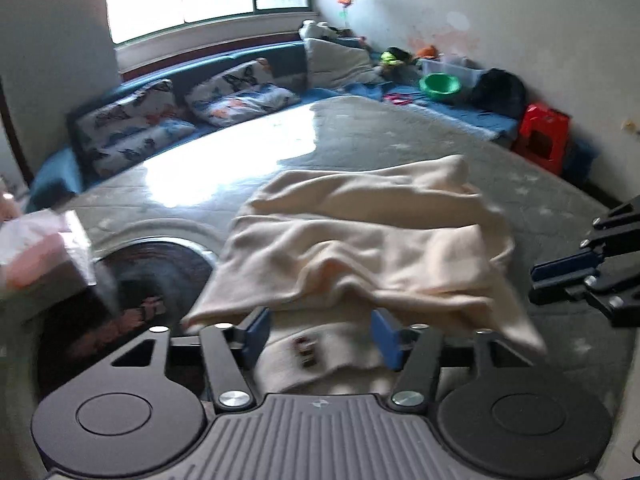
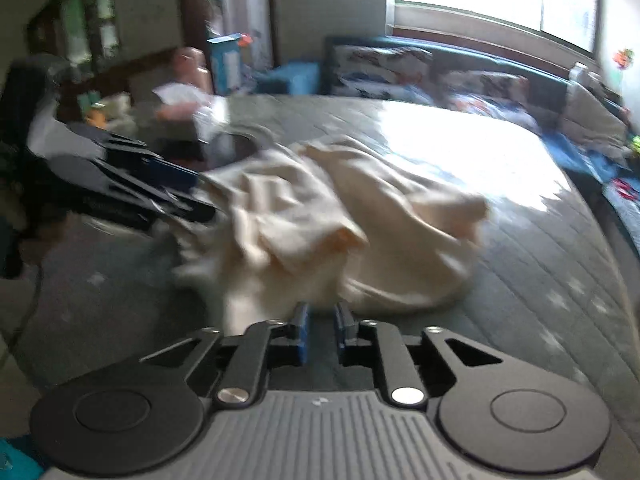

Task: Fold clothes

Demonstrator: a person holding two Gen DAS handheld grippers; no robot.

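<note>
In the right wrist view, a cream garment (image 2: 340,216) lay crumpled and blurred on a grey quilted surface (image 2: 540,280), with a bright patch of window light on the surface behind it. The right gripper (image 2: 322,326) stood at the near edge of the cloth with its blue pads a little apart, and I could not tell if any fabric was between them, while the left gripper (image 2: 188,192) reached in from the left and met the garment's left edge. Farther back there were patterned pillows (image 2: 384,60) against a dark blue headboard (image 2: 480,54), and a person (image 2: 184,92) sat at the left, too blurred to describe.
</note>
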